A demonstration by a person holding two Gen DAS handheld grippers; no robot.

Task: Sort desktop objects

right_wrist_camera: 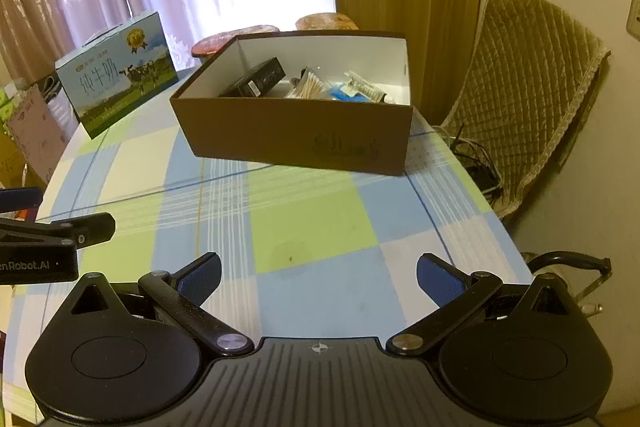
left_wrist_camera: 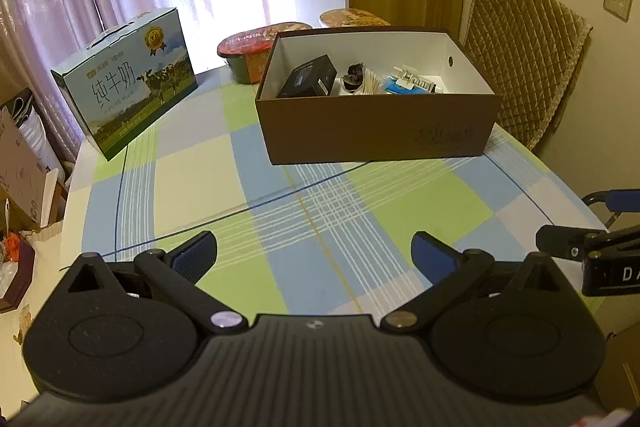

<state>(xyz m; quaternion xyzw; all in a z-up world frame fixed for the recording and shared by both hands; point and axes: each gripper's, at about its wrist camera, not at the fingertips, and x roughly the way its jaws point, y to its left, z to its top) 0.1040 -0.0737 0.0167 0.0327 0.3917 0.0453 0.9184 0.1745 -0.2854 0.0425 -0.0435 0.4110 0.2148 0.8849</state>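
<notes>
Both grippers hang low over the near part of the checked tablecloth [left_wrist_camera: 280,187], and neither holds anything. The left gripper [left_wrist_camera: 314,255] has its blue-padded fingers spread wide at the bottom of its own view; the right gripper [right_wrist_camera: 319,277] is spread just as wide in its view, with only bare cloth between the pads.

The brown shoe box [left_wrist_camera: 376,131], lid off, sits in the middle of both frames, toward the far side of the table. Inside it lie a black carton [left_wrist_camera: 310,77], a bundle of cotton swabs [right_wrist_camera: 310,89], a dark rounded item too small to name, and a blue-and-white packet [left_wrist_camera: 406,85]. Nothing loose shows on the cloth between the grippers and the box.

To the upper left stands a milk carton [left_wrist_camera: 128,83] with a cow printed on it, and behind the box a red-lidded instant noodle bowl [left_wrist_camera: 250,57].

Judging from this, the gathering step looks finished or nearly so. If anything remains, it is likely the milk carton or the bowl; either would need a long reach forward, and the carton seems too broad for one gripper alone.
</notes>
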